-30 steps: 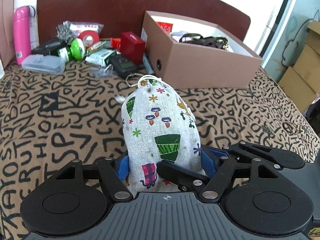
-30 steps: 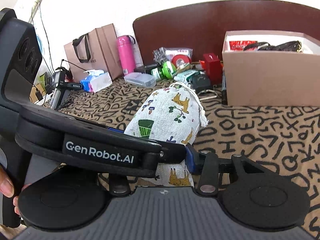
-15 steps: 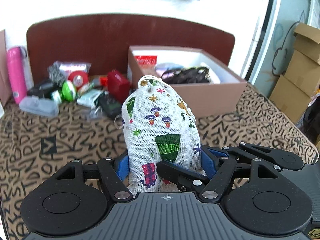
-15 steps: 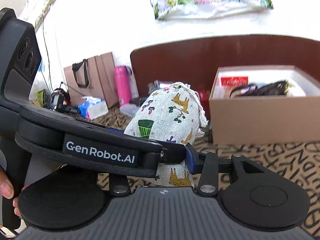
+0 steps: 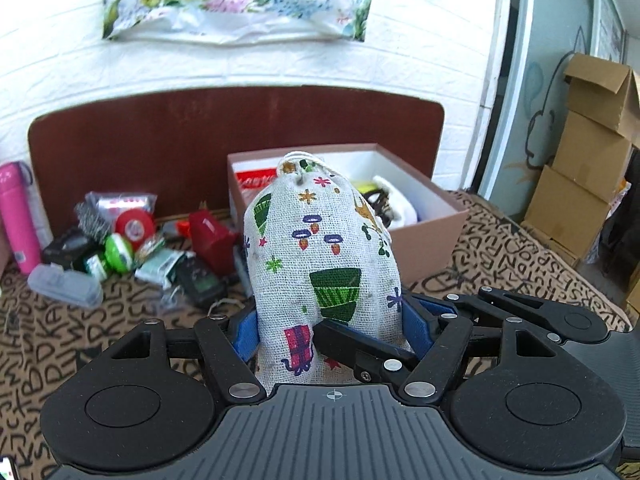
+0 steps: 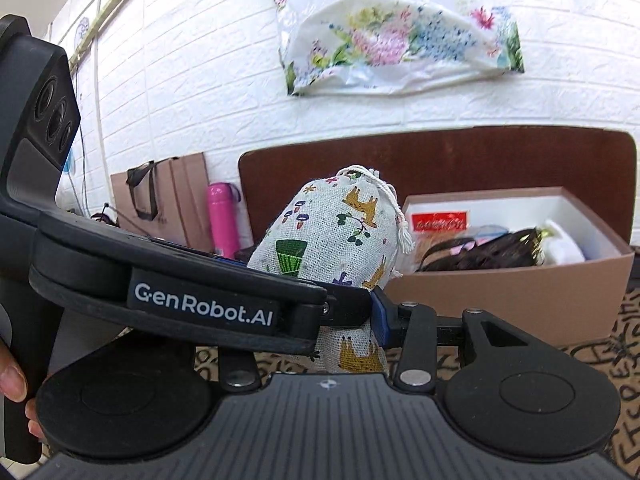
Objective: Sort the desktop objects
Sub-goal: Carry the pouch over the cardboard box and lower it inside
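- White brick wall (image 5: 420, 80) is seen behind, with a floral bag (image 5: 236, 0) hung on it and a brown board (image 5: 200, 132) leaned below.
- A cloth (image 5: 520, 256) with black letters is spread over the tabletop.
- The pouch (image 5: 320, 264), printed with small pictures and tied at the top with a white cord, is held upright above the tabletop, in front of the box (image 5: 432, 236).
- The left gripper (image 5: 332, 326) is closed on the lower part of the pouch, a blue pad pressed on each side.
- The right gripper (image 6: 348, 316) is also closed on the pouch; its blue right pad is seen against the fabric, and its left finger is hidden by the left tool.
- The box is open and some things are kept inside: a red packet (image 6: 440, 222) and a dark item (image 6: 480, 250).
- A pile of small things is placed left of the box: a red tape roll (image 5: 134, 226), a green ball (image 5: 119, 252), a red box (image 5: 210, 242).
- A pink bottle (image 5: 16, 216) is stood at the far left, and a paper bag (image 6: 168, 196) is seen beside it.
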Tool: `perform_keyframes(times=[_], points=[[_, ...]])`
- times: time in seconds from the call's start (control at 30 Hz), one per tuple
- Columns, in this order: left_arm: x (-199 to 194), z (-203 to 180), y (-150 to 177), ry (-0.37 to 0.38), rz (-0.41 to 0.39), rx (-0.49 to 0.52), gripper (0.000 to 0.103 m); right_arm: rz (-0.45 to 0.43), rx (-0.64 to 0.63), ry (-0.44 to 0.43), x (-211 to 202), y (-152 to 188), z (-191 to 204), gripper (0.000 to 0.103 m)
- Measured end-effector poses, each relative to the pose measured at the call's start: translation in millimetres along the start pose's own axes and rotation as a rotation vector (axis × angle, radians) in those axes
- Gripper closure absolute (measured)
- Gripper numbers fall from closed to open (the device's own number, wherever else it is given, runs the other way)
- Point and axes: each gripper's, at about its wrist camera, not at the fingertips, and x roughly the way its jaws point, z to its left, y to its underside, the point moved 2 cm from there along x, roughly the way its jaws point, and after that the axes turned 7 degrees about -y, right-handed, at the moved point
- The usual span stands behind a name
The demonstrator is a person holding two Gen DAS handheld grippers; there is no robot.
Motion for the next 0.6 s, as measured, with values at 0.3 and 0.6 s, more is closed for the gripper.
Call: perform_keyframes(times=[0.3,0.6], points=[[17,-14,-29,0.034,-0.037,0.022,0.031,-0.045,-0.003,0.049,0,-19,-23,0.054],[50,-22,-47,0.068,-0.029,0.034,0.03,-0.05,0.021,0.09,12,-25,-51,0.054]])
